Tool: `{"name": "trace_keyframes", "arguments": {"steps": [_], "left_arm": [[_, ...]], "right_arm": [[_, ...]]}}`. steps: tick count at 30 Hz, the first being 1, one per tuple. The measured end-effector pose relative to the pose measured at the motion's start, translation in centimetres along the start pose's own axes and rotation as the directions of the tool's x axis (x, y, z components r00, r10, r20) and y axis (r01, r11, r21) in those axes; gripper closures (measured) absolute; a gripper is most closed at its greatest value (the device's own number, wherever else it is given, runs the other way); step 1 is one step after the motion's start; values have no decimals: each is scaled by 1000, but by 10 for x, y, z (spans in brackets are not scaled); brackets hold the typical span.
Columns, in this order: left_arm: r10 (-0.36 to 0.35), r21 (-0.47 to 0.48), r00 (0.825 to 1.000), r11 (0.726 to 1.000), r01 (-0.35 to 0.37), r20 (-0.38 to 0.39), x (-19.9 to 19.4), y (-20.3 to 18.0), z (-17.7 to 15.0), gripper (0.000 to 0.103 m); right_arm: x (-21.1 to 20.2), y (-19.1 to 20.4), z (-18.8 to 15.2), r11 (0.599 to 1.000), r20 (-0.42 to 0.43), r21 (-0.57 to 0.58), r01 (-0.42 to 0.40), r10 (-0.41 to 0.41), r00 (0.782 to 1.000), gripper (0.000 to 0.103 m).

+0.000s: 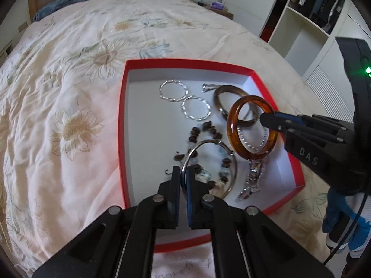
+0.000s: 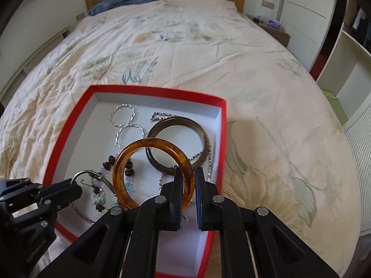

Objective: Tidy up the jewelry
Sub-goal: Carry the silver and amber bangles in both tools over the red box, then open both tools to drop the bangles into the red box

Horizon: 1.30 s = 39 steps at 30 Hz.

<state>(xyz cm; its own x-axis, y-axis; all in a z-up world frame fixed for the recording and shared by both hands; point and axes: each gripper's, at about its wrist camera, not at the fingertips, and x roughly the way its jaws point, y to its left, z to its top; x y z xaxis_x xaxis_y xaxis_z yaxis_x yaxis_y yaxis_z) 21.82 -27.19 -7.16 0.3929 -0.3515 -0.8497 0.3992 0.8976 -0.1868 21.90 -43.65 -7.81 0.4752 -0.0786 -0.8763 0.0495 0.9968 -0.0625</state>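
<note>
1. The box (image 1: 266,85) lies on the bed (image 1: 69,92), before my jaws.
2. Two hoop earrings (image 1: 172,91) lie at its far end, left of the wide bangle (image 2: 178,146).
3. The beaded bracelet (image 1: 208,136) lies nearer me.

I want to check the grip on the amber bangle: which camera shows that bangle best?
The left wrist view: the amber bangle appears as a whole ring, clamped at its right edge by the right gripper. The right wrist view shows it closer, but its own fingers hide the lower right part.

Amber bangle (image 2: 153,173) upright over red box (image 2: 160,92)
</note>
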Motion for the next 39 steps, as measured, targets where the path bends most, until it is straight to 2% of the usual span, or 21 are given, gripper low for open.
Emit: {"name": "trace_keyframes", "arguments": {"steps": [5, 14, 17, 20, 22, 23, 24, 25, 31, 36, 39], "left_arm": [[3, -13, 999, 1000, -3, -34, 11, 6, -4, 99], [12, -11, 1000, 1000, -12, -26, 14, 6, -4, 98], [1, -26, 1000, 1000, -2, -23, 15, 8, -2, 97], [-11, -43, 1000, 999, 10, -22, 12, 7, -2, 97], [-17, -42, 1000, 999, 16, -15, 9, 5, -2, 89], [-16, -42, 1000, 999, 16, -9, 7, 5, -3, 81], [-17, -45, 1000, 999, 17, -1, 4, 4, -3, 76], [-21, -47, 1000, 999, 22, 9, 0, 4, -4, 76], [-29, -45, 999, 999, 30, 39, -30, 1, -7, 75], [9, -14, 995, 1000, -7, 102, -73, -5, -18, 59], [56, -12, 988, 998, -55, 141, -103, -5, -29, 56]], "right_arm": [[18, 3, 2, 1000, -31, -23, 20, -21, 999, 94], [24, 5, 5, 997, -46, -46, 54, -57, 997, 93], [21, 6, 3, 997, -49, -50, 59, -62, 997, 91], [18, 6, 2, 997, -49, -49, 56, -58, 997, 85], [14, 7, 0, 997, -51, -50, 53, -55, 997, 81], [12, 8, -1, 997, -49, -52, 52, -54, 997, 79], [9, 9, -1, 997, -46, -51, 54, -57, 997, 72], [5, 8, -2, 997, -40, -46, 57, -59, 997, 68], [-23, 7, -7, 998, -7, -26, 59, -59, 998, 68], [-66, 15, -18, 999, 44, 0, 32, -32, 999, 63], [-94, 25, -25, 1000, 80, 2, 16, -16, 997, 57]]}}
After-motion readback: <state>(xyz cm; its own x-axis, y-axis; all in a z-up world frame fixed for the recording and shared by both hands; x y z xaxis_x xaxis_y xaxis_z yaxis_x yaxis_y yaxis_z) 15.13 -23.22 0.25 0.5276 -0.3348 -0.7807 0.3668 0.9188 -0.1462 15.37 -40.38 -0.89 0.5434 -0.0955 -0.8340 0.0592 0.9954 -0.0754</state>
